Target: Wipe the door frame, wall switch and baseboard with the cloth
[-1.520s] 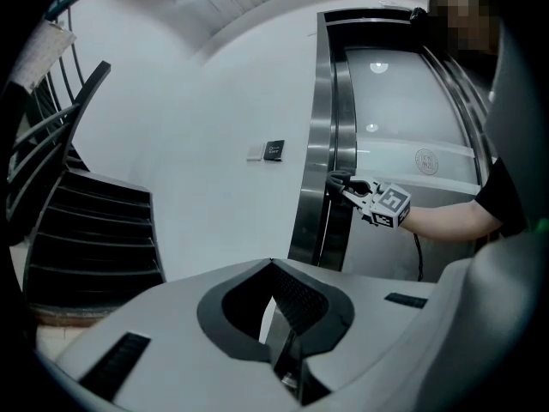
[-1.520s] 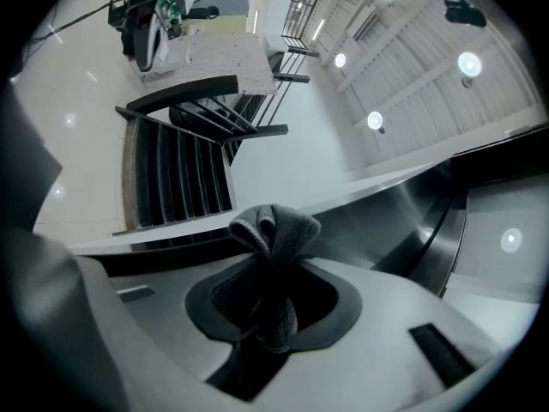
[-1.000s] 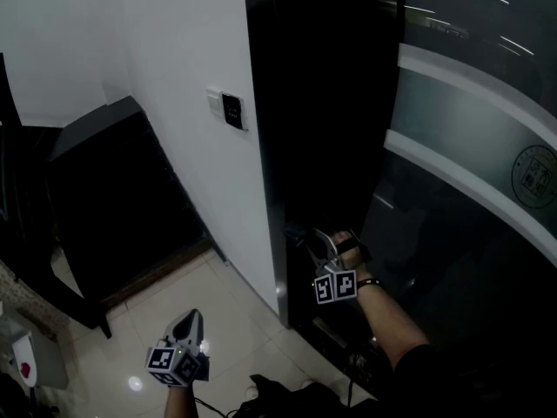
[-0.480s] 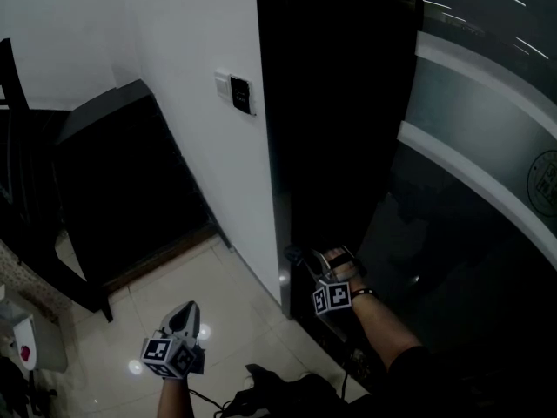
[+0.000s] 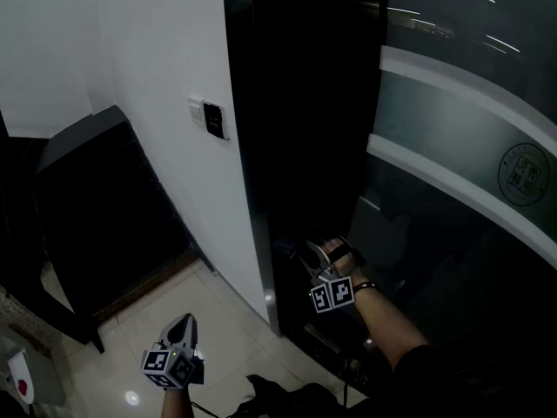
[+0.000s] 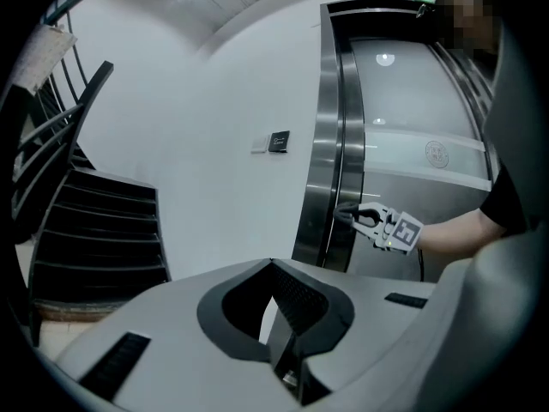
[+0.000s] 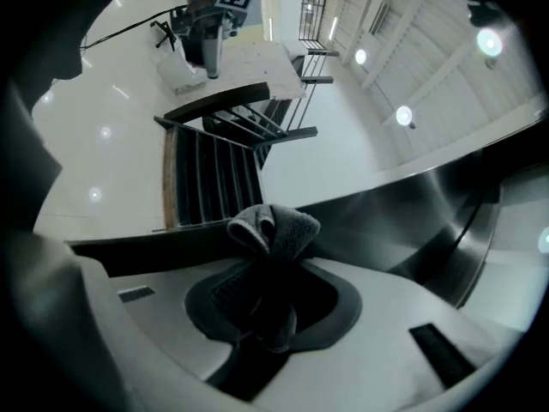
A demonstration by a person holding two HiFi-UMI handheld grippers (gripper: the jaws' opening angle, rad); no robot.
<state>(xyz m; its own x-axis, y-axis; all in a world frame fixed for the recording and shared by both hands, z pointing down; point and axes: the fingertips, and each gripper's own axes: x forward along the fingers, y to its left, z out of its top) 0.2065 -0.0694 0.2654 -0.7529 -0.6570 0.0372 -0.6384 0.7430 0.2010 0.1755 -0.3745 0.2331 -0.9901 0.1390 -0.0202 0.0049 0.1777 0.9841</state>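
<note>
Grey cloth point(image 7: 273, 228) bunched in R gripper point(image 5: 309, 255), low at dark door frame point(image 5: 252, 146). Switch point(image 5: 212, 120) sits upper left of it.

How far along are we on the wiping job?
Nothing looks finished yet. In hand: the right gripper holds the cloth at the door frame, low down. To do: the wall switch, which nothing touches, and the baseboard, which I cannot make out. The left gripper hangs shut and empty.

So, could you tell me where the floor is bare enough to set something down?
The pale floor tiles between the white wall, the dark stairs and the left gripper lie bare. At the foot of the door frame it is crowded: the right gripper holds the cloth there.
</note>
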